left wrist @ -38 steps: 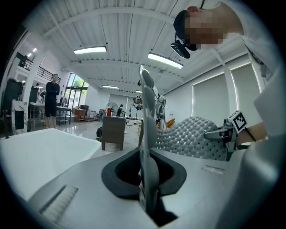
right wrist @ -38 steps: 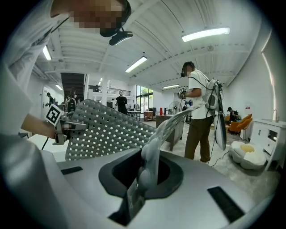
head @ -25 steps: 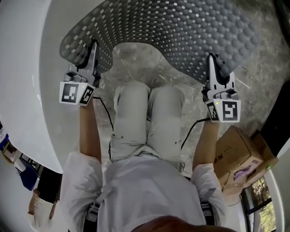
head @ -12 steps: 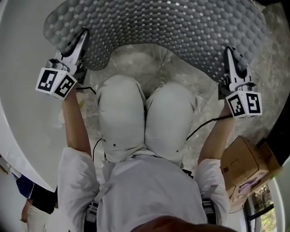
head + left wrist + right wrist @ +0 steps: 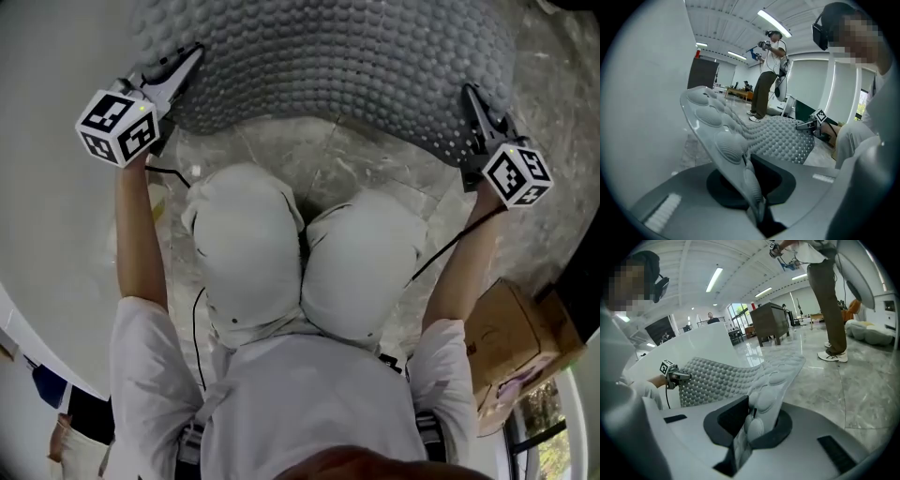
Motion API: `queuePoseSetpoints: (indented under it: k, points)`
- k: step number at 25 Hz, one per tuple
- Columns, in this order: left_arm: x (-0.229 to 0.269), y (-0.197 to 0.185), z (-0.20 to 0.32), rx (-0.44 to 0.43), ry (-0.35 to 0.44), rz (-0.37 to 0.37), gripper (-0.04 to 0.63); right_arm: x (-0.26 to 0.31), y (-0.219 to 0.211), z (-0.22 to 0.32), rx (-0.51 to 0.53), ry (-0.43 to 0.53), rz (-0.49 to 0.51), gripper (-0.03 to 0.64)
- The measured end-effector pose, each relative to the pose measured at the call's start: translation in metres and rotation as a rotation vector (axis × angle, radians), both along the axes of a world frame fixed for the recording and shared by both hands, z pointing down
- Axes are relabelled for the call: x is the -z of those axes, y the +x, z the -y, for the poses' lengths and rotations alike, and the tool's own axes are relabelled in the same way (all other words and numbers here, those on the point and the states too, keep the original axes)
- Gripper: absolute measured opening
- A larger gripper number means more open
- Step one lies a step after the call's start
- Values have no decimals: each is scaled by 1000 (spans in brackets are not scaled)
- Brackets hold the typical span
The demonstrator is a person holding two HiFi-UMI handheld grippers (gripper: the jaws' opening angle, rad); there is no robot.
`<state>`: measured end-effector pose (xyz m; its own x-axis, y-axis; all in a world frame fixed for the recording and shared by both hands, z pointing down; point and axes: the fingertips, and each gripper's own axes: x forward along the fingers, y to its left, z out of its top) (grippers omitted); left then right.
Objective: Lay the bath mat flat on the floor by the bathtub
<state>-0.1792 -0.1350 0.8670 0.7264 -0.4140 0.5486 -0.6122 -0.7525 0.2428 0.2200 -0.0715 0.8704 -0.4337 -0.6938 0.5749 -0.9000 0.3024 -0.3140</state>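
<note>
Pinching bath mat (image 5: 328, 66), fingers (image 5: 176, 77) of left gripper (image 5: 192, 56) and right gripper (image 5: 469, 94) (bathtub (image 5: 56, 206) left, knees (image 5: 246, 225) between)

Open lab hall: strip lights (image 5: 774, 23), marble floor (image 5: 867, 376), bathtub (image 5: 47, 187).

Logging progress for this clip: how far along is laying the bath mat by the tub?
Done: the left tongs and right tongs are each shut on a near corner of the bath mat. In hand: it is held spread between them above the marble floor beside the bathtub. Left: lay it flat, then release.
</note>
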Motion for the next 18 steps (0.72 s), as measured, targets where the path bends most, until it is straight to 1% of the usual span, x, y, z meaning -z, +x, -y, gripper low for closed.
queuePoseSetpoints:
  k: [3, 8, 12, 18]
  points:
    - [-23, 4, 0, -12, -50, 22, 18, -23, 3, -1, 17, -48, 10, 23]
    - [-58, 5, 6, -25, -110, 70, 18, -59, 5, 2, 23, -121, -8, 23]
    - [-80, 4, 10, -30, -134, 99, 18, -86, 4, 5, 25, -155, -28, 23]
    - [-105, 2, 17, -17, -154, 130, 18, -125, 16, 8, 2, -205, -24, 22]
